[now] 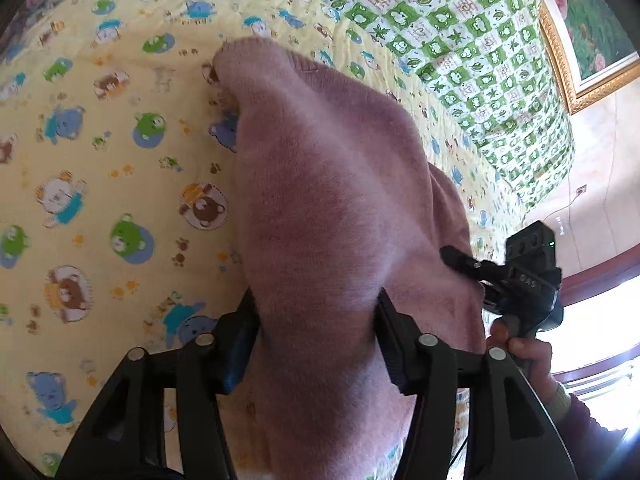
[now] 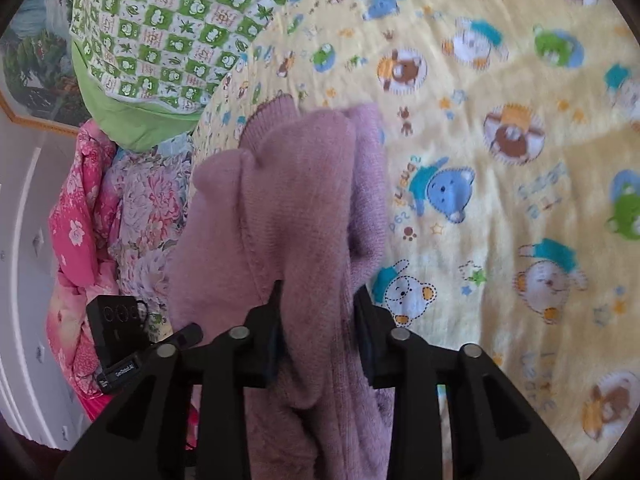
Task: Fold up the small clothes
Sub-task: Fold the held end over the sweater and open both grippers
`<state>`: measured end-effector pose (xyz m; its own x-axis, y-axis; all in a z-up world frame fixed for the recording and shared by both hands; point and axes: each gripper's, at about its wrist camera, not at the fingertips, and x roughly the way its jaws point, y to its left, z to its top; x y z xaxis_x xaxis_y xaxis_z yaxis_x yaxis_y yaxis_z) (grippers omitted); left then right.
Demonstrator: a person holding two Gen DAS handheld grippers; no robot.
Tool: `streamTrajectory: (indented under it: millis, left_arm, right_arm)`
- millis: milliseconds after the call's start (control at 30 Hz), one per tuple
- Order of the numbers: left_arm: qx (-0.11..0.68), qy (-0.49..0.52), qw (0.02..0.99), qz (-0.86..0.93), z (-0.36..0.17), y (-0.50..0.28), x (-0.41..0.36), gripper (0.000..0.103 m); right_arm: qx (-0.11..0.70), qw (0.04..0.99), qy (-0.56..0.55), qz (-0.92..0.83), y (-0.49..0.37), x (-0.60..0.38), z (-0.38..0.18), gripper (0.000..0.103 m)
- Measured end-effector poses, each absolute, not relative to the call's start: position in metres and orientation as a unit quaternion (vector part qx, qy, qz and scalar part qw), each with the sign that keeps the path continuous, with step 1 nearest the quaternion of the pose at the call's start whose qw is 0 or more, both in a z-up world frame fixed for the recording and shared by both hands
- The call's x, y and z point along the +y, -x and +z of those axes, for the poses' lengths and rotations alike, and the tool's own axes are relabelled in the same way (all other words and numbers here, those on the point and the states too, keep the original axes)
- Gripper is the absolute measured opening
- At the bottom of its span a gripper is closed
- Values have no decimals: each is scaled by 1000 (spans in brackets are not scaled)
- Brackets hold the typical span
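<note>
Sweater (image 1: 328,208), mauve knit, hangs over the yellow bear-print bedsheet (image 1: 100,168). Left tongs (image 1: 316,320) and right tongs (image 2: 318,304) each clamp a bunched fold of it. Green frog-print quilt (image 2: 168,36) lies beyond.

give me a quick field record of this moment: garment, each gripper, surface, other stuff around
garment: pink knit sweater, bunched, draped from both grippers
left gripper: shut on sweater
right gripper: shut on sweater
surface: yellow cartoon-bear blanket on a bed
nearby: green frog-print quilt at the far end; pink floral bedding at the side; framed picture on the wall
fold state: not laid flat yet
</note>
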<state>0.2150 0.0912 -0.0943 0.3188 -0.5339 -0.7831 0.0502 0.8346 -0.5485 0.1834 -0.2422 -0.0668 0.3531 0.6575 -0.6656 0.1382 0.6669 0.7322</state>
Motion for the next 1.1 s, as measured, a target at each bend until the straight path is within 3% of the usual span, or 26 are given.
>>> streamTrajectory:
  millis: [233, 367, 533, 633, 700, 733, 1000, 1100]
  left_arm:
    - [509, 145, 835, -151, -27, -219, 99, 57]
    - [481, 139, 846, -187, -3, -237, 85, 57]
    - [502, 120, 832, -204, -27, -275, 63, 57]
    - [532, 118, 820, -175, -62, -299, 64, 51]
    - [561, 100, 809, -147, -84, -313, 65, 45]
    - [567, 87, 808, -138, -90, -317, 64, 45]
    - [555, 85, 817, -130, -77, -313, 70, 46]
    - [537, 90, 828, -137, -53, -283, 76, 59]
  right_arm:
    - [471, 817, -296, 152, -187, -253, 4, 43]
    - [483, 816, -260, 185, -211, -227, 13, 42]
    - [525, 789, -244, 207, -245, -199, -18, 38]
    - [565, 774, -223, 180, -265, -195, -51, 34]
    - [571, 772, -228, 162, -275, -201, -65, 12]
    - [571, 771, -237, 154, -279, -207, -70, 7]
    - [545, 782, -254, 163, -261, -215, -40, 10]
    - [519, 799, -240, 186, -228, -213, -10, 10]
